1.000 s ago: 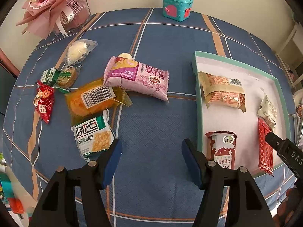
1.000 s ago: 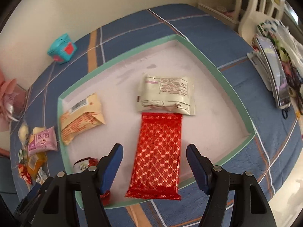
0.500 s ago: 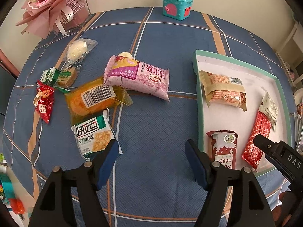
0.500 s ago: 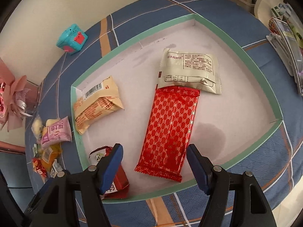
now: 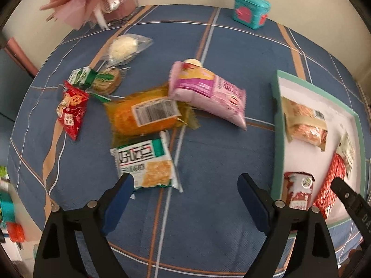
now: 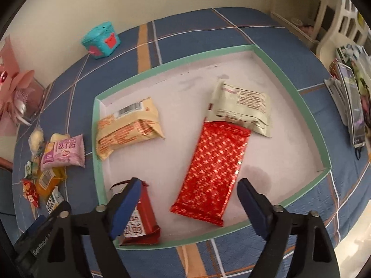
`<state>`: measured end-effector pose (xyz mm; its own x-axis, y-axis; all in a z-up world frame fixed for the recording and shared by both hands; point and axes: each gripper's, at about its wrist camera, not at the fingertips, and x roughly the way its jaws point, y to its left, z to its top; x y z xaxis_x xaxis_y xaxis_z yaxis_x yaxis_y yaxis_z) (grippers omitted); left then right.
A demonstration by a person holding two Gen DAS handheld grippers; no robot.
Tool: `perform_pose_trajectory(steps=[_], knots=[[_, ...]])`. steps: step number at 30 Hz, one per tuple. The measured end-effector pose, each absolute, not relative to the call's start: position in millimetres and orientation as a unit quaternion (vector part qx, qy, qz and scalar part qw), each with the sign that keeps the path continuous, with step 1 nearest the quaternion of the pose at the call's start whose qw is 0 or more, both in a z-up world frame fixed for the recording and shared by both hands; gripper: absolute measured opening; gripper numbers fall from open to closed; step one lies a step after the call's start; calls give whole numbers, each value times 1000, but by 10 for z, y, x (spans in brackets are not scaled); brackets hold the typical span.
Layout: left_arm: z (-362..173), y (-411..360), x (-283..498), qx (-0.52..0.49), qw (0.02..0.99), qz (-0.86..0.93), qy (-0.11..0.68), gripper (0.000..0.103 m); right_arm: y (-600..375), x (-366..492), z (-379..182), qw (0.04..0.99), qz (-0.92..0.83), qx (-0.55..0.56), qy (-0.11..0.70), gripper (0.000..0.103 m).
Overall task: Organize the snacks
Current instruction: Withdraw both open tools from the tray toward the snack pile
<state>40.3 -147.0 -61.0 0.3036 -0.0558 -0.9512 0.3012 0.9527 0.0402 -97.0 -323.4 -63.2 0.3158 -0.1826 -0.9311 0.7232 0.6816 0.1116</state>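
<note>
My left claw (image 5: 185, 186) hangs empty over the blue plaid worktop (image 5: 220, 157), jaws just spread wide, its left pad beside the green-and-white cracker packet (image 5: 145, 164). My right claw (image 6: 186, 193) — jaws likewise just widened, gripping nothing — hovers over the mint-rimmed white tray (image 6: 301, 106), where the long red foil bar (image 6: 214, 173) lies between the pads, apart from both. More snacks sit loose — a pink pouch (image 5: 208, 92), an orange cake pack (image 5: 143, 115).
</note>
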Motion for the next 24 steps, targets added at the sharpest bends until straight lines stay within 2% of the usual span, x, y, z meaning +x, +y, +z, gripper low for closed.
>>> perform_pose_trajectory(steps=[7,10,24], knots=[[-668,-1250,518,80,794,-94,595,91,-3042,-846,-643,773,-286,243,512,103],[-678,-1141,570,70,797,-83,595,101,-2922,-805,-603,781,-278,228,511,103],[-634,-635,790,40,822,-59,565,101,-2345,-481,-441,827,-216,170,491,103]])
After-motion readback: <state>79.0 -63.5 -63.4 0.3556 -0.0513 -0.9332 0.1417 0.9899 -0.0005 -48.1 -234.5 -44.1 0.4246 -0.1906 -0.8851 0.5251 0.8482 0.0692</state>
